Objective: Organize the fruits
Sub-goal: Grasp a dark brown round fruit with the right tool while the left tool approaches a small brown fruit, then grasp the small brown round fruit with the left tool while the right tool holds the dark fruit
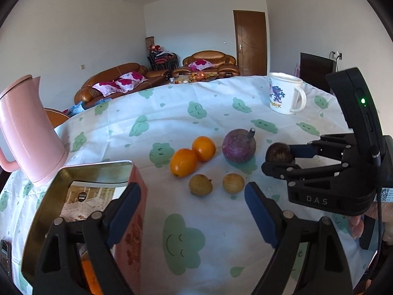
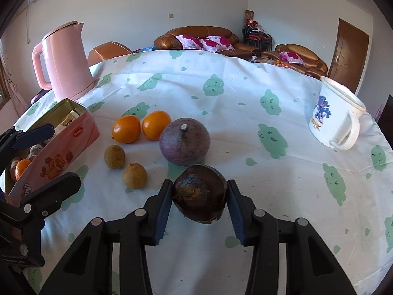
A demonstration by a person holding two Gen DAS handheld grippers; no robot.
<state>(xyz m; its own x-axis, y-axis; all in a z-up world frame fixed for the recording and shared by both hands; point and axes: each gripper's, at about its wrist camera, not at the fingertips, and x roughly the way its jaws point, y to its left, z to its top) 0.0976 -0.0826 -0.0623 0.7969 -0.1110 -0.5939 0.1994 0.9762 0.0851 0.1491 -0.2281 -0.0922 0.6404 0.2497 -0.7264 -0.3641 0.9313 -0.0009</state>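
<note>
My right gripper [image 2: 199, 191] is shut on a dark brown round fruit [image 2: 200, 194], one blue pad against each side, just above the cloth. The left wrist view shows that fruit [image 1: 278, 152] at the right gripper's [image 1: 280, 158] tips. A large purple fruit [image 2: 184, 141] sits right behind it. Two orange fruits [image 1: 183, 162] [image 1: 203, 147] and two small tan fruits [image 1: 200, 184] [image 1: 233, 183] lie in the middle. My left gripper [image 1: 192, 194] is open and holds nothing, its left finger over the open pink tin [image 1: 98, 172].
The pink tin [image 2: 73, 132] holds an orange fruit [image 2: 22, 167] and some paper. A pink kettle [image 2: 66, 61] stands at the back left, a white printed mug [image 2: 331, 115] at the back right. The tablecloth [image 2: 245, 98] is white with green clouds.
</note>
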